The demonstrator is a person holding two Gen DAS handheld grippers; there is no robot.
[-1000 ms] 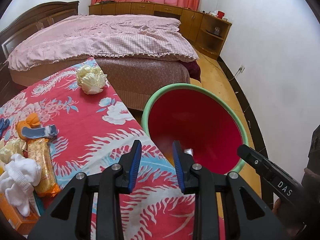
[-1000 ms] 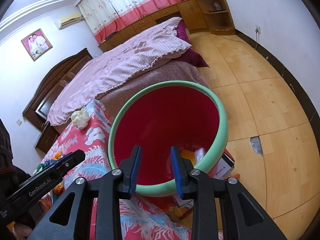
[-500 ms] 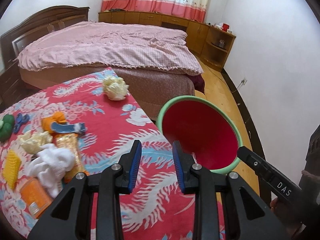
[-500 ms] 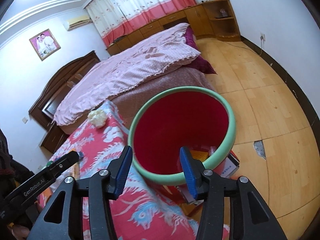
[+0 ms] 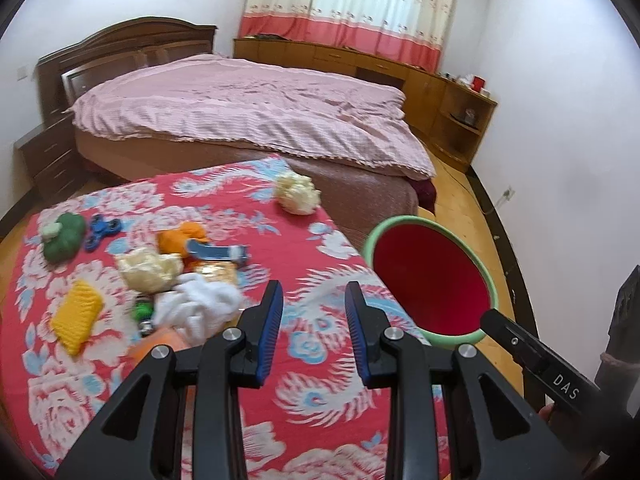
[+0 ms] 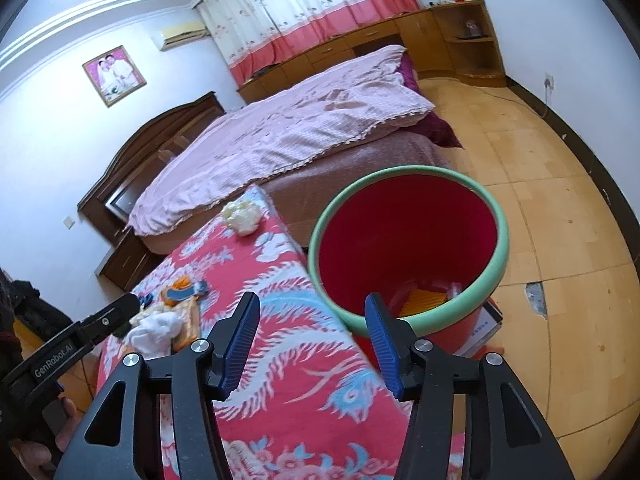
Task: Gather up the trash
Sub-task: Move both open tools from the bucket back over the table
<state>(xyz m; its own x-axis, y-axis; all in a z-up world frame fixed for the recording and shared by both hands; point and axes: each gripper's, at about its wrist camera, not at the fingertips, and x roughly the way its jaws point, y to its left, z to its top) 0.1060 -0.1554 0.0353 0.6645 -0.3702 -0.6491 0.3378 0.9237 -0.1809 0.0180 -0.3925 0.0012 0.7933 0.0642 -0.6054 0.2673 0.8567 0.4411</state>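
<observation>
A red bin with a green rim (image 5: 432,280) (image 6: 408,240) stands on the floor by the right edge of a table with a red flowered cloth (image 5: 304,248) (image 6: 288,340). Wrappers lie at its bottom (image 6: 424,300). My left gripper (image 5: 314,312) is open and empty above the table. My right gripper (image 6: 312,328) is open and empty over the table edge beside the bin. A white tissue wad (image 5: 200,308), crumpled yellowish paper (image 5: 148,270), a snack wrapper (image 5: 216,270) and orange scraps (image 5: 180,240) lie at the left. Another paper ball (image 5: 298,194) (image 6: 242,216) sits at the far edge.
A green toy (image 5: 64,236), a blue spinner (image 5: 100,230), a yellow sponge (image 5: 78,316) and a blue tool (image 5: 216,252) also lie on the table. A bed with a pink cover (image 5: 248,112) stands behind. Wooden floor (image 6: 560,240) stretches right of the bin.
My left gripper has pulled back and swung left from the bin toward the table's pile. My right gripper has opened wider and drawn back from the bin.
</observation>
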